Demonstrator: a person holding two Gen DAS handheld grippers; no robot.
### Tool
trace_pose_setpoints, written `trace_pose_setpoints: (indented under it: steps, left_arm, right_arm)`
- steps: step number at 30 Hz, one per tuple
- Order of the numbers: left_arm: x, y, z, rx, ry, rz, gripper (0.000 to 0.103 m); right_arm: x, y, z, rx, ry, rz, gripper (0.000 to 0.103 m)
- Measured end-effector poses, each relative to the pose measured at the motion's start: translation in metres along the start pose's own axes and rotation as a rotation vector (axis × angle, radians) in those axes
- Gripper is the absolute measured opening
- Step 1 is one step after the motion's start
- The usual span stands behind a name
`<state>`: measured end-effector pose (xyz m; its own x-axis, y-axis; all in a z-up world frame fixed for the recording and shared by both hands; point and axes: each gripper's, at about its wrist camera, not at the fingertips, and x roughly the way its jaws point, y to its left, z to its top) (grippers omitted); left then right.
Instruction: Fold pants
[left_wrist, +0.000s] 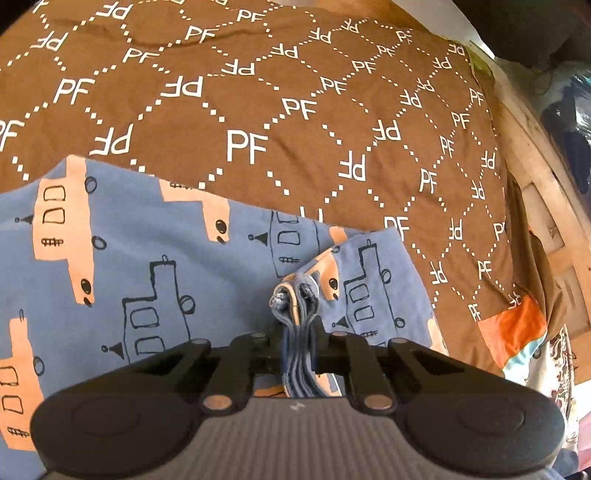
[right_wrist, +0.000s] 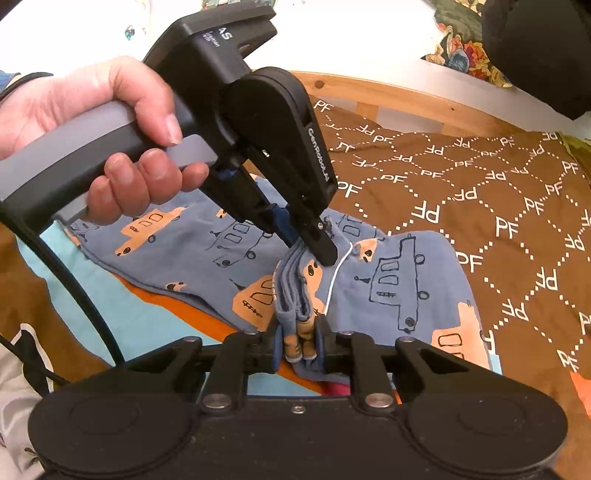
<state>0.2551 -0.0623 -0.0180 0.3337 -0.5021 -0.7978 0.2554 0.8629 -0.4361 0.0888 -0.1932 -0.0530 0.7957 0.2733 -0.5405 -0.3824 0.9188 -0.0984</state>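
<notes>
The pants (left_wrist: 155, 258) are blue with orange and outlined boat prints and lie on a brown bedspread (left_wrist: 295, 110). My left gripper (left_wrist: 297, 332) is shut on a bunched edge of the pants, with several fabric layers between its jaws. In the right wrist view the pants (right_wrist: 399, 280) lie partly folded. My right gripper (right_wrist: 301, 343) is shut on another bunch of the same edge. The left gripper (right_wrist: 314, 247) shows there too, held by a hand and pinching the fabric just beyond the right one. A white drawstring (right_wrist: 338, 273) hangs between them.
The brown "PF" bedspread (right_wrist: 498, 206) covers the bed. A wooden bed frame (right_wrist: 388, 103) runs along the far side. Orange and light blue bedding (right_wrist: 155, 314) lies under the pants at the left. A floral cloth (right_wrist: 465, 48) and a dark object (right_wrist: 535, 48) sit beyond the frame.
</notes>
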Motion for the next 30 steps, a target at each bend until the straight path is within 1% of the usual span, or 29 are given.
trace_pose_setpoints:
  steps: [4, 8, 14, 22, 26, 30]
  left_arm:
    - [-0.009, 0.001, 0.002, 0.030, -0.011, -0.012, 0.011]
    - [-0.022, 0.008, 0.008, 0.059, -0.028, -0.018, 0.011]
    - [-0.036, 0.032, 0.008, 0.042, -0.047, 0.002, 0.011]
    - [-0.049, 0.074, 0.000, -0.005, -0.052, 0.028, 0.011]
    - [-0.049, 0.088, -0.003, -0.031, -0.046, 0.040, 0.011]
    - [-0.049, 0.093, -0.005, -0.035, -0.047, 0.040, 0.011]
  right_arm:
    - [-0.003, 0.003, 0.007, -0.005, 0.002, 0.002, 0.015]
    - [-0.006, 0.012, 0.022, -0.040, -0.012, 0.010, 0.015]
    - [0.002, 0.035, 0.043, -0.055, -0.009, 0.059, 0.015]
    - [0.021, 0.065, 0.056, -0.053, 0.025, 0.126, 0.015]
    - [0.031, 0.078, 0.059, -0.061, 0.051, 0.139, 0.015]
    - [0.036, 0.083, 0.058, -0.054, 0.071, 0.137, 0.015]
